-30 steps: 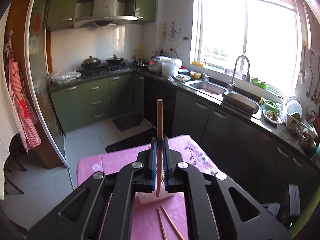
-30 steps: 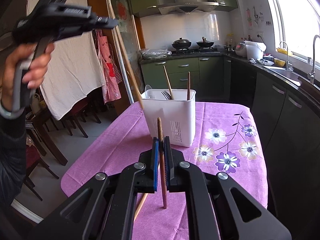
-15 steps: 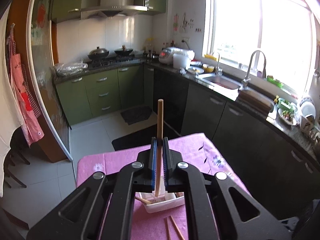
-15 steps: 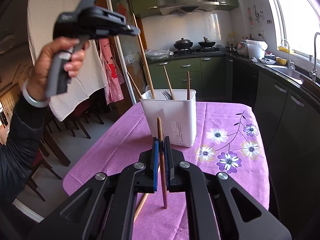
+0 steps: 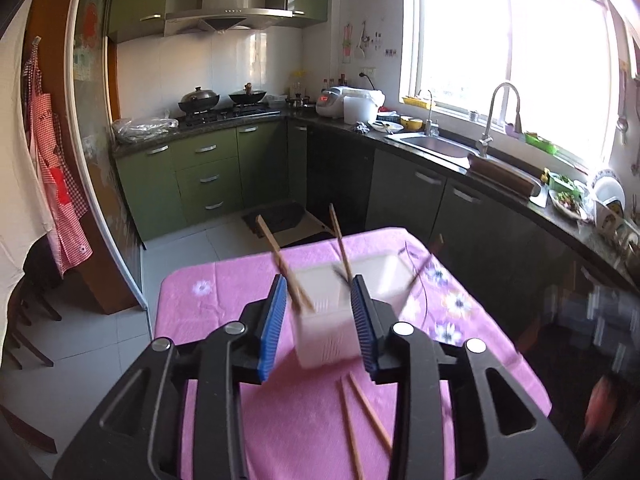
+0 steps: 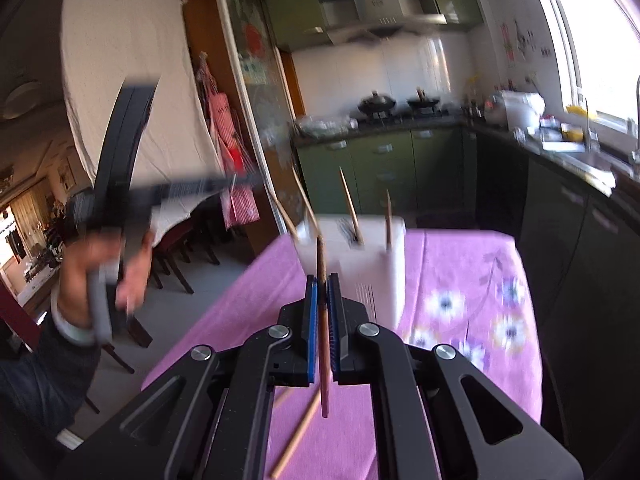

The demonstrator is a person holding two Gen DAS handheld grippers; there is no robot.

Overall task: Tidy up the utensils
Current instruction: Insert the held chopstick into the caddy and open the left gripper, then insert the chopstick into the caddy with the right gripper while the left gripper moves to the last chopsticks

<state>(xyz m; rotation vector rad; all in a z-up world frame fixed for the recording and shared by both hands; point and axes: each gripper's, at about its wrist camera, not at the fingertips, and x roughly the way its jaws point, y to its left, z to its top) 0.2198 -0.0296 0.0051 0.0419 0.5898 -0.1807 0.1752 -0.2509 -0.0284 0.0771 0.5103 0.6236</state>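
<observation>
A white utensil holder [image 5: 340, 312] stands on the pink flowered tablecloth [image 5: 224, 292], with several wooden chopsticks leaning in it. My left gripper [image 5: 319, 284] hangs just above the holder's near side and its jaws are opening. One blurred chopstick [image 5: 280, 260] leans in the holder close to the left pad, and no pad presses on it. Two loose chopsticks [image 5: 370, 412] lie on the cloth below. My right gripper [image 6: 322, 280] is shut on an upright chopstick [image 6: 322, 264], short of the holder [image 6: 360, 256]. The left gripper [image 6: 248, 183] shows blurred, held by a hand [image 6: 100, 280].
Another loose chopstick [image 6: 298, 436] lies on the cloth under the right gripper. Dark cabinets and a counter with a sink [image 5: 440, 146] run along the right. Chairs [image 6: 176, 256] and a hanging apron [image 5: 60, 184] are off the table's left side.
The left gripper has dropped toward the holder and opened, and the chopstick it held upright now leans in the holder. The right gripper has lifted its chopstick slightly.
</observation>
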